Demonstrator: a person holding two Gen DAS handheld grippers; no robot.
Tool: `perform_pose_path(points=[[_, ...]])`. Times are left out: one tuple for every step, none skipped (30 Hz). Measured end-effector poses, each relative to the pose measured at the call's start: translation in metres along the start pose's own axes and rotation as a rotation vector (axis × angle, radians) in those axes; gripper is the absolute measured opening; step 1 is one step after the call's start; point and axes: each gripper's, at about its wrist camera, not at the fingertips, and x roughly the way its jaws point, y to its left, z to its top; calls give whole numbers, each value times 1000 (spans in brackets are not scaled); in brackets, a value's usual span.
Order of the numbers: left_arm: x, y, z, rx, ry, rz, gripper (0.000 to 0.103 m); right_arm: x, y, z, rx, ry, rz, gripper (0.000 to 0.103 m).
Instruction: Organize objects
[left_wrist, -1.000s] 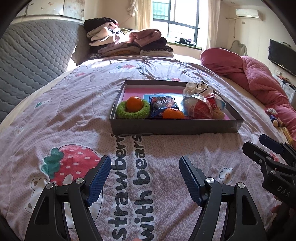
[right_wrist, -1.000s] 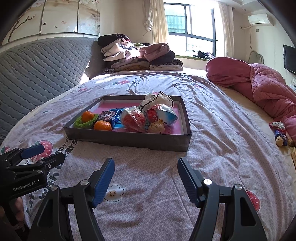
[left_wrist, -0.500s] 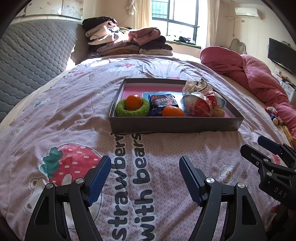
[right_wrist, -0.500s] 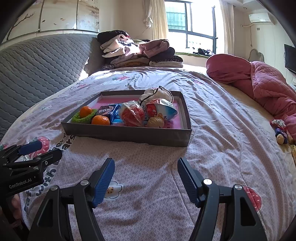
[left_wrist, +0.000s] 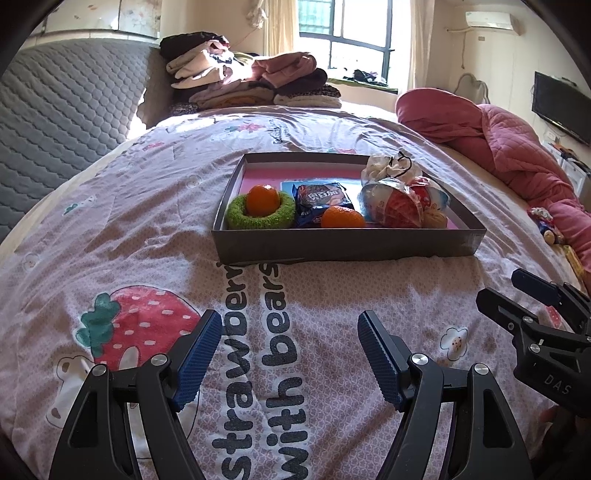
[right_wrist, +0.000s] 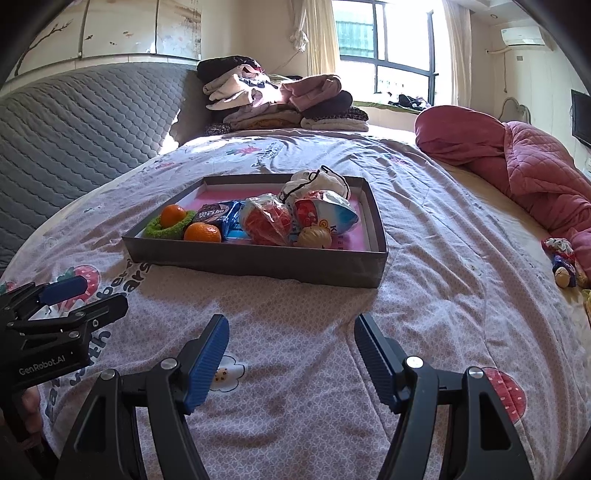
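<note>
A shallow grey box (left_wrist: 347, 245) (right_wrist: 258, 264) with a pink floor lies on the bed. Inside it an orange (left_wrist: 263, 200) (right_wrist: 173, 215) rests in a green fuzzy ring (left_wrist: 240, 218) (right_wrist: 162, 230). A second orange (left_wrist: 341, 217) (right_wrist: 202, 232), a dark snack packet (left_wrist: 321, 195) (right_wrist: 216, 212), a red netted ball in clear wrap (left_wrist: 400, 206) (right_wrist: 267, 221), an egg-shaped toy pack (right_wrist: 325, 214) and a white pouch (left_wrist: 389, 168) (right_wrist: 317, 181) sit beside it. My left gripper (left_wrist: 290, 352) and right gripper (right_wrist: 291, 354) hover open over the bedspread in front of the box, nothing between their fingers.
Folded clothes (left_wrist: 243, 79) are piled at the bed's head beside a grey quilted headboard (left_wrist: 55, 110). A pink quilt (left_wrist: 517, 147) is bunched along the right side, with a small doll (right_wrist: 563, 264) near the bed's edge. A television (left_wrist: 561, 107) hangs on the right wall.
</note>
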Motion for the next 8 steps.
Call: perform_pose_path(points=[[-1, 0, 1, 0, -4, 6, 77, 0, 0, 0, 0, 0, 0, 70], [-1, 1, 1, 0, -7, 7, 77, 0, 0, 0, 0, 2, 1, 70], [-2, 1, 2, 1, -12, 8, 77, 1, -1, -1, 1, 4, -1, 70], [-3, 2, 2, 1, -20, 9, 77, 1, -1, -1, 2, 4, -3, 70], [-4, 2, 3, 0, -27, 9, 77, 2, -1, -1, 1, 7, -1, 70], [-4, 3, 3, -5, -25, 9, 77, 3, -1, -1, 0, 9, -2, 70], [-4, 4, 4, -12, -22, 5, 77, 3, -1, -1, -1, 9, -2, 70], [-4, 5, 3, -17, -20, 1, 77, 3, -1, -2, -2, 9, -3, 70]])
